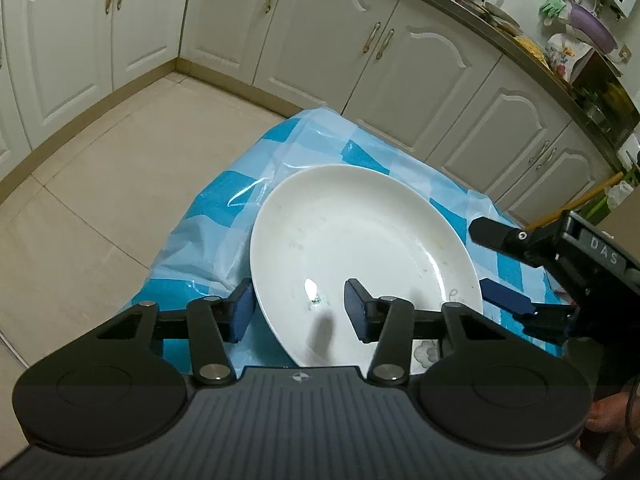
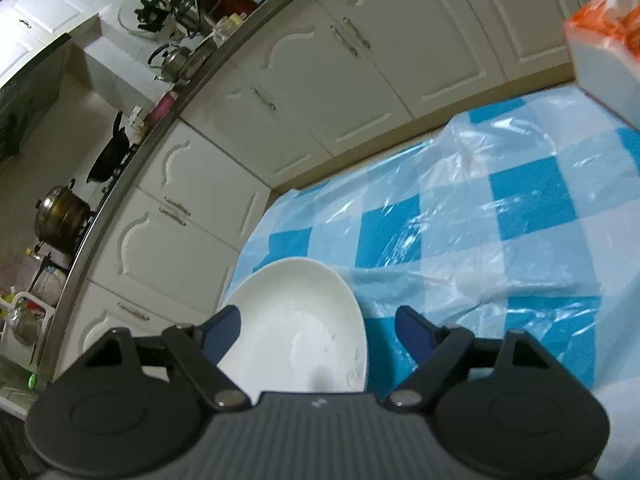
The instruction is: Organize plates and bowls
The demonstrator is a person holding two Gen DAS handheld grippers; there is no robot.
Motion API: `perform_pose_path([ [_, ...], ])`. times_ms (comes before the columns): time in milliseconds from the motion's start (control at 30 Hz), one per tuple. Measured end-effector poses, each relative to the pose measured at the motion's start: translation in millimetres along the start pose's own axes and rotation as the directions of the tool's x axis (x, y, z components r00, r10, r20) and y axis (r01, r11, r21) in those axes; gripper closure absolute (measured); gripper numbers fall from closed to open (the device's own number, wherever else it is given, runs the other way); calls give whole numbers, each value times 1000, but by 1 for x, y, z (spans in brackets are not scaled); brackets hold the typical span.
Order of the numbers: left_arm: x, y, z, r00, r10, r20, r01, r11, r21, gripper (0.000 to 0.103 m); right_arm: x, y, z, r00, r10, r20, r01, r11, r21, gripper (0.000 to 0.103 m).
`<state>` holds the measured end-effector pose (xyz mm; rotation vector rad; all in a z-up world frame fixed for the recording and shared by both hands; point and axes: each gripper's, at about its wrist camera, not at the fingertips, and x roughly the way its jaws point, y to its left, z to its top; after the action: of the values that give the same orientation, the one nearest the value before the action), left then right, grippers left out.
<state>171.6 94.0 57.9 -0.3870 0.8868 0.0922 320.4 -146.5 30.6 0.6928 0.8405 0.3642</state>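
White glazed ceramic fills both views: a shallow, round plate [image 1: 360,256] sits near the corner of a table covered in blue-and-white checked cloth [image 2: 500,216] under a wrinkled sheet of clear plastic film [image 2: 472,152]. The left gripper [image 1: 301,306] straddles the plate's near-left rim, one blue pad outside the edge and the other over the well, jaws spread wide and gripping nothing. The right gripper [image 2: 318,330] hovers over the same plate with its own jaws wide apart and empty, its left finger over the plate's edge and its right finger above the cloth; in the left wrist view it comes in from the plate's right side.

Faint smears and a small greenish speck mark the plate's glossy surface, and a painted motif shows on the rim. By the look of it, the dish is stiff, moderately heavy and breakable, its glaze slick against rubber pads. The thin raised rim is probably the only place to pinch, taken squarely so the plate does not pivot. The film beneath appears slippery and could let the plate slide toward the table edge. Cream panelled cabinets [image 1: 400,52] with metal handles and a pale tiled floor [image 1: 100,184] lie beyond, and an orange-and-white tissue pack [image 2: 608,48] stands at the far right.
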Motion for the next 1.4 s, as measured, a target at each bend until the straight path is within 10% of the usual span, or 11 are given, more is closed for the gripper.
perform_pose_path([
  [1400, -29, -14, -2, 996, -7, 87, 9, 1000, -12, 59, -15, 29, -13, 1000, 25, -11, -27, 984, -178, 17],
])
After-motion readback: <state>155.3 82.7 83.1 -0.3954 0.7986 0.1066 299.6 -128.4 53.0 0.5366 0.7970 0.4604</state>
